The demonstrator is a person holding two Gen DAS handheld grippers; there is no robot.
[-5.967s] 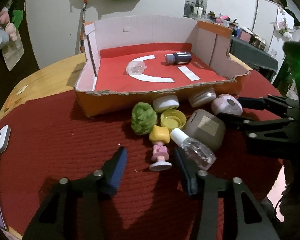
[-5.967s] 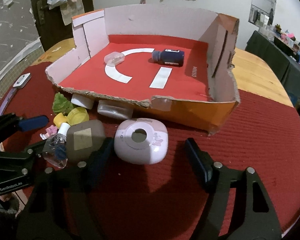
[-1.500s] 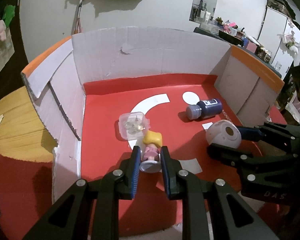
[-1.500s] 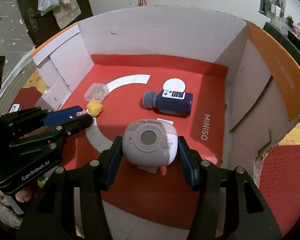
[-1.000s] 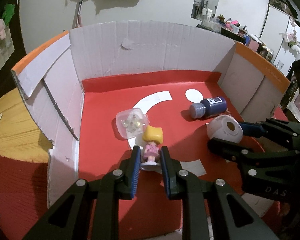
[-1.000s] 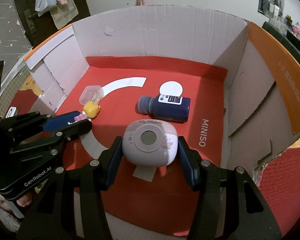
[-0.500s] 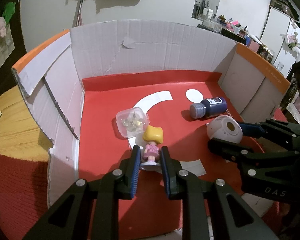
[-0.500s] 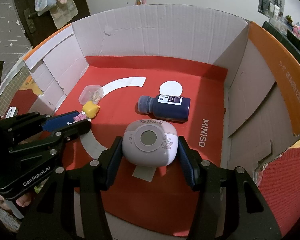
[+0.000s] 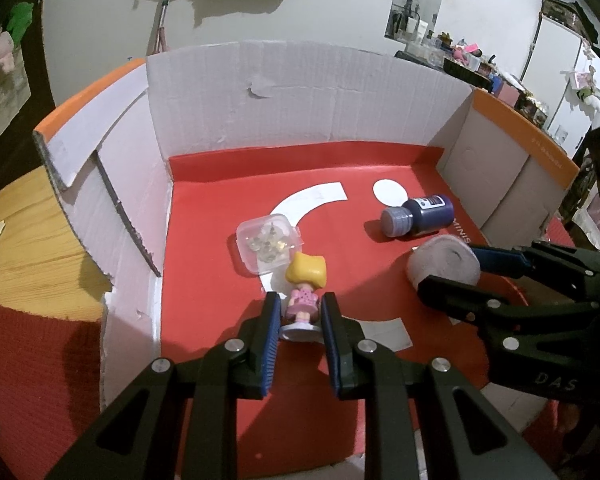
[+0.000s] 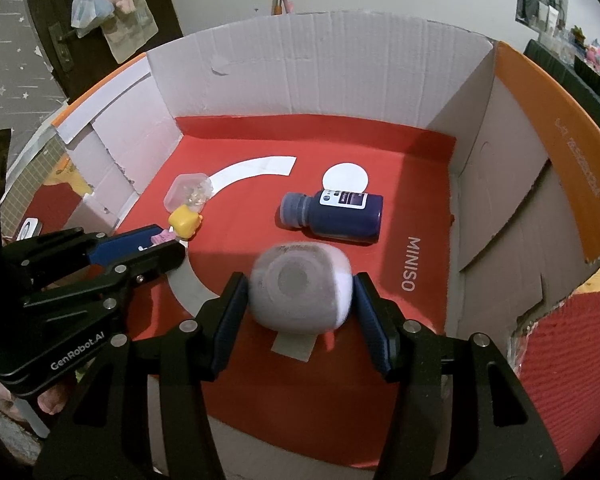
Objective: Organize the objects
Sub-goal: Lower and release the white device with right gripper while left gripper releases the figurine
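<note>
A round wooden table (image 9: 16, 240), partly covered by a red woven mat (image 9: 40, 360), carries an open cardboard box with white inner walls, orange outer faces and a red printed floor (image 9: 300, 92). Behind it stands a white wall, with a cluttered room seen through an opening at the far right.

On the box floor, near the left wall, lies a small clear plastic case of tiny bits (image 9: 269, 243). Toward the far right corner a dark blue bottle with a white label (image 10: 336, 214) lies on its side, just beside a white printed disc.

The left gripper (image 9: 299, 322) is closed on a small doll with yellow hair and a pink dress (image 9: 303, 288), its blue pads pressing the body above the white base; the doll stands upright just in front of the clear case.

The right gripper (image 10: 300, 302) has a rounded pale pink and white case with a round central window (image 10: 300, 286) between its fingers near the middle of the front edge. The case is blurred, and a thin gap shows at the left pad, so a firm hold cannot be confirmed.
</note>
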